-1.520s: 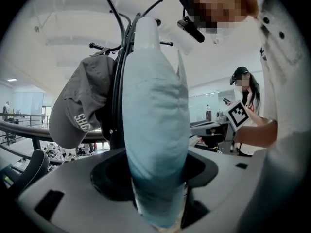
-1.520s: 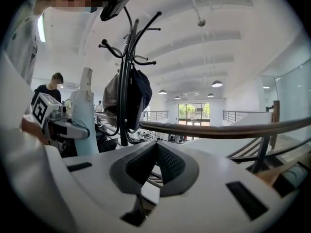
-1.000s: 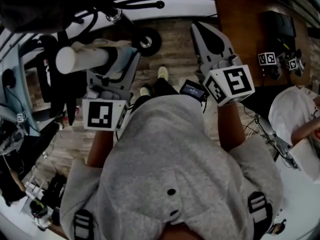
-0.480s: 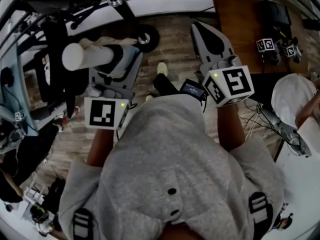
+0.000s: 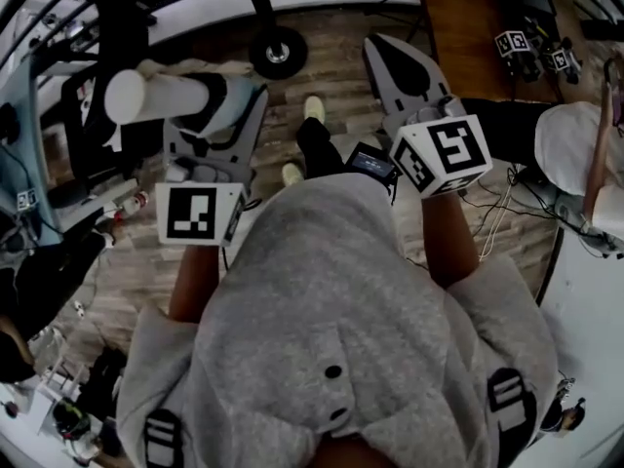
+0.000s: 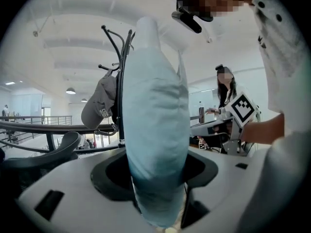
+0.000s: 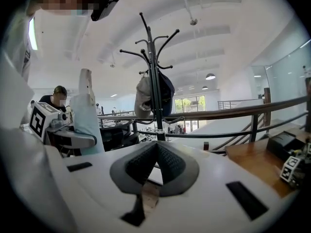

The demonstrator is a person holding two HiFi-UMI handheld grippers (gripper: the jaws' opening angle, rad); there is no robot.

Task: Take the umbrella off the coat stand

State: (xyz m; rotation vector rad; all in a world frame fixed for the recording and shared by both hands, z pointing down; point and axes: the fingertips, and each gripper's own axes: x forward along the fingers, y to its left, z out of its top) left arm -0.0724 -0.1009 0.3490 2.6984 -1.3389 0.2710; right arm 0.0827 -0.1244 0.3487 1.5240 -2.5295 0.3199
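A folded pale blue umbrella [image 5: 161, 96] lies crosswise in my left gripper [image 5: 222, 105], whose jaws are shut on it. In the left gripper view the umbrella [image 6: 155, 125] stands upright between the jaws and fills the middle of the picture. The black coat stand [image 7: 154, 81] rises some way ahead, with a grey cap [image 7: 144, 98] and a dark bag hanging on it. Its wheeled base [image 5: 278, 52] shows on the wooden floor in the head view. My right gripper [image 5: 395, 61] is held level to the right, shut, with nothing between its pads [image 7: 167, 164].
A black railing [image 7: 233, 113] runs behind the stand. A wooden table [image 5: 468, 37] with marker cubes [image 5: 515, 44] is at the right, and a seated person in white [image 5: 575, 144] beside it. Cables lie on the floor at the right. Dark bags and gear crowd the left.
Both grippers have drawn back from the coat stand, the left still carrying the umbrella. The stand's base has slid toward the top of the head view.
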